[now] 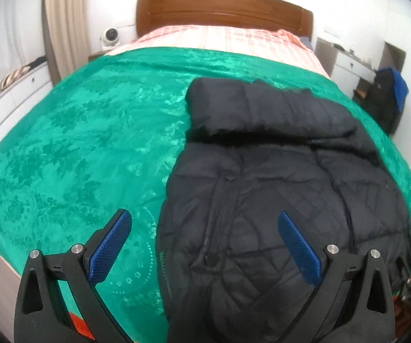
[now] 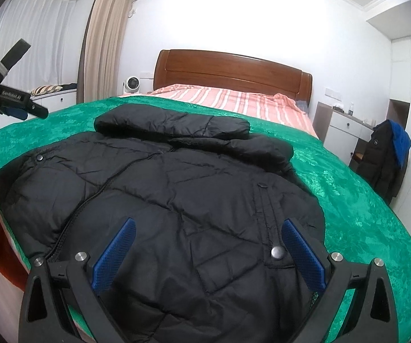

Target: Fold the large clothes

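Bed: green plush blanket (image 2: 348, 188) spreads beneath both your tools.
Jacket: black quilted puffer jacket (image 2: 176, 188) lies flat ahead, hood farthest.
Left hand-held gripper (image 1: 205, 243): spread wide, empty, over its left edge.
Right hand-held gripper (image 2: 208, 251): spread wide, empty, above its hem.

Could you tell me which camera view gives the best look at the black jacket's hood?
The right wrist view: the hood lies fully in frame, folded flat above the collar on the green blanket. In the left wrist view the hood shows too, but off-centre, softer and more distorted.
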